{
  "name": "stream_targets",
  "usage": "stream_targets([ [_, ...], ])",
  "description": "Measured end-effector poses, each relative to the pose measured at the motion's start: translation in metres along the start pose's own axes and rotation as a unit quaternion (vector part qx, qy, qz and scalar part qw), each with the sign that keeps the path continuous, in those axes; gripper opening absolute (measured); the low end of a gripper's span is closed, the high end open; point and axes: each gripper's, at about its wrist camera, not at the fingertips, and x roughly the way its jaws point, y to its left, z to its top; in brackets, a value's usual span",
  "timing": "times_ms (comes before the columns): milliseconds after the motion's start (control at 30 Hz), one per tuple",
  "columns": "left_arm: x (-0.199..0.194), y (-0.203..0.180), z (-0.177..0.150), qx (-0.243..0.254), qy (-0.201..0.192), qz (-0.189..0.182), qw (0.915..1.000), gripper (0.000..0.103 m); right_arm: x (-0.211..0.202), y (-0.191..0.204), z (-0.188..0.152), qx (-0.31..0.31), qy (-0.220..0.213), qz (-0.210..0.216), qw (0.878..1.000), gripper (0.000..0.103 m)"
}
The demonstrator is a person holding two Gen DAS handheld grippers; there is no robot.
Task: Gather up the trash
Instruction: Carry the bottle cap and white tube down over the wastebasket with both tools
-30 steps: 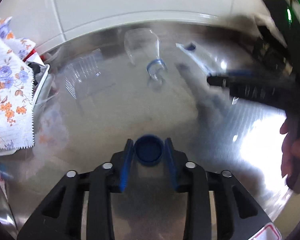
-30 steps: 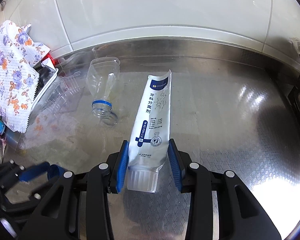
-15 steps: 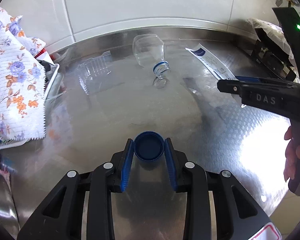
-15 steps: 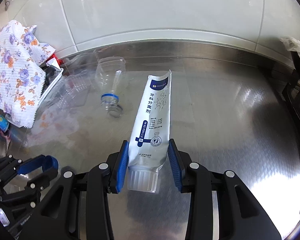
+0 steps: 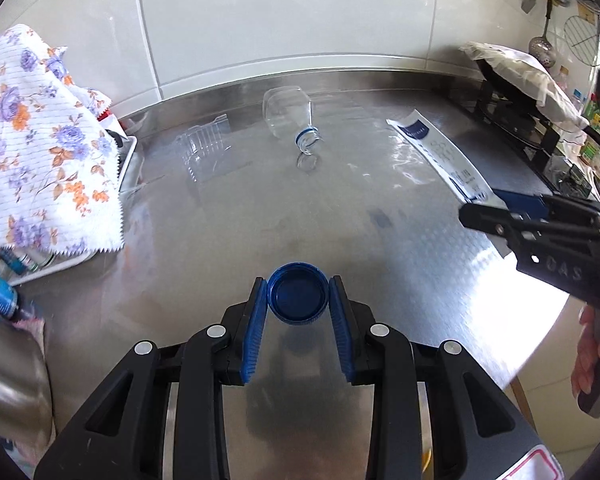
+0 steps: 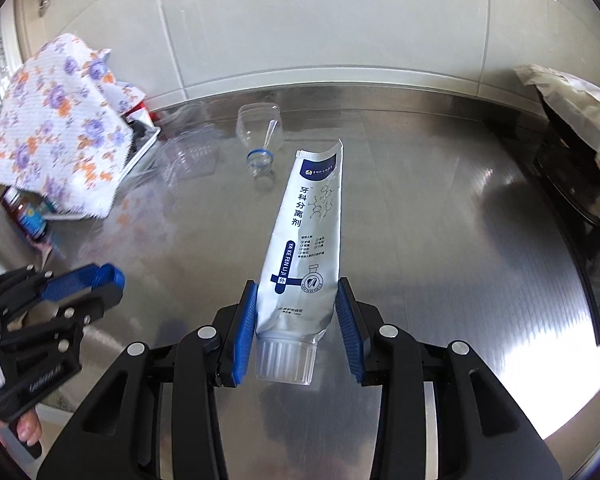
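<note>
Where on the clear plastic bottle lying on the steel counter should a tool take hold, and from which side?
Probably the neck, just behind the blue ring. The clear plastic bottle lies on its side with its mouth toward the cameras and its wide base toward the wall. The body looks too broad and slippery, so come from the front, fingers either side of the narrow neck.

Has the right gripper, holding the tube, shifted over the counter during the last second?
Yes. In the right wrist view the clear bottle and floral cloth slid rightward in frame, so the right gripper, shut on the tube, swung left.
</note>
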Motion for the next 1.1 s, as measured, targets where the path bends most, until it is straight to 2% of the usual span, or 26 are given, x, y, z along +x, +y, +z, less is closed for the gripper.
stream_targets([
  [300,-0.037,-0.016,-0.042,-0.023,-0.003,0.008,0.9997,0.031,-0.052,0.01,-0.056,-0.03,0.008,0.029,0.999,0.04],
  [700,-0.089,-0.06,-0.12,-0.043,0.025,0.032,0.9983,0.031,-0.116,0.013,-0.151,-0.062,0.028,0.07,0.995,0.04],
  [867,-0.1,-0.08,-0.16,-0.05,0.048,0.034,0.997,0.031,-0.135,0.008,-0.189,-0.077,0.043,0.089,0.992,0.04],
  [1100,-0.097,-0.094,-0.204,-0.047,0.092,0.019,0.9945,0.031,-0.144,0.007,-0.242,-0.103,0.09,0.112,0.984,0.04],
])
